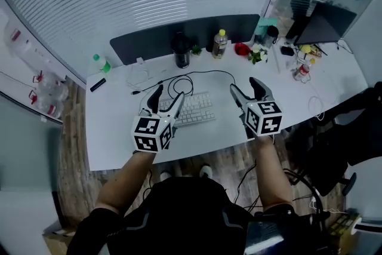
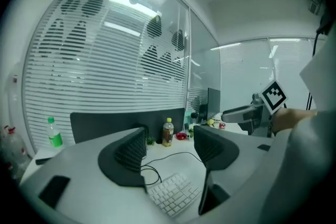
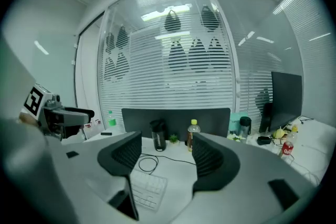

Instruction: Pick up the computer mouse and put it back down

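Note:
I cannot make out the computer mouse in any view. A black cable (image 1: 206, 72) runs across the white desk (image 1: 113, 128) towards my right gripper, which covers the spot where it ends. My left gripper (image 1: 169, 94) hangs open above the left end of the white keyboard (image 1: 196, 109), and nothing lies between its jaws (image 2: 170, 144). My right gripper (image 1: 243, 85) is open too, raised over the desk to the right of the keyboard, with only the desk and keyboard (image 3: 147, 189) seen past its jaws (image 3: 167, 152).
Along the dark divider panel (image 1: 179, 36) at the back stand a black tumbler (image 1: 181, 51), a yellow-capped bottle (image 1: 219, 43) and a green bottle (image 1: 101, 63). At the far right are a dark monitor (image 1: 322, 24) and small clutter with a red can (image 1: 300, 71). The person's legs and cables are below the front edge.

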Demonstrator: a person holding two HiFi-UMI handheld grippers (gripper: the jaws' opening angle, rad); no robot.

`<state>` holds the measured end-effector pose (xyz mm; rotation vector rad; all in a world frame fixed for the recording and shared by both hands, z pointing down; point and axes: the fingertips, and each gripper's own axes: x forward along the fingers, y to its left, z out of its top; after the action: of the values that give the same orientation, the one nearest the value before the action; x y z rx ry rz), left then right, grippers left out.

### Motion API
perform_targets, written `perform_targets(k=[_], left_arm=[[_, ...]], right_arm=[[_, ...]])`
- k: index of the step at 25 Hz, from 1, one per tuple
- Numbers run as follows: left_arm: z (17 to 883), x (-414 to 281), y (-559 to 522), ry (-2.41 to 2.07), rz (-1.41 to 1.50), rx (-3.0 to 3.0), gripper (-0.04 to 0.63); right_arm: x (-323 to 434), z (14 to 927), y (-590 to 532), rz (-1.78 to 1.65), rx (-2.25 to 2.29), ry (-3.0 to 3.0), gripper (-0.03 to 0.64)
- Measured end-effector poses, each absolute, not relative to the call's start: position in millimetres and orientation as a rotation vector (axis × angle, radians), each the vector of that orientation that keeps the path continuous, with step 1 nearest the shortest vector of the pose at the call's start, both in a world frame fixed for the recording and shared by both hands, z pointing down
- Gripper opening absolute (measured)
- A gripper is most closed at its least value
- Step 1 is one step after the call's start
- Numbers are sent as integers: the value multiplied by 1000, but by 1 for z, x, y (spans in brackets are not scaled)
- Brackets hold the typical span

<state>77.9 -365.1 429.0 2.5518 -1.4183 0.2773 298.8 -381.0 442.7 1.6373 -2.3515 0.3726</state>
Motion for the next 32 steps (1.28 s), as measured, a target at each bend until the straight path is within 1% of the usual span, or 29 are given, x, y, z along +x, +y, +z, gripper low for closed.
perform_targets(k=[8,14,17,21,22,24,25,26,29,32], left_arm=[[362,5,-352,-1582,141,2582,304],[344,-31,-347,-1610,97,2589,304],[341,-46,-345,-1625,89,2582,288],[337,-60,-341,-1623,85,2573,204],[336,-65,-340,-1627,68,2558,161],[333,-74,-339,-1667,39,2521,90],[331,-78,-339,-1687,35,2507,64],[330,-81,-338,-1696,37,2499,56],[328,-83,-335,-1680,43,2494,35],[327,-81,-330,-1610,30,2495,29]], right_arm=[[224,380,-368,276,1578,-2496,281],[187,358,-365,224,1543,-2547,262],[171,348,-364,204,1523,-2579,242],[154,338,-361,190,1509,-2615,210],[150,336,-360,188,1500,-2624,196],[141,333,-358,182,1479,-2641,144],[136,331,-357,178,1470,-2649,138],[133,330,-356,174,1466,-2655,130],[127,324,-355,160,1466,-2665,71],[123,322,-354,156,1469,-2668,7]])
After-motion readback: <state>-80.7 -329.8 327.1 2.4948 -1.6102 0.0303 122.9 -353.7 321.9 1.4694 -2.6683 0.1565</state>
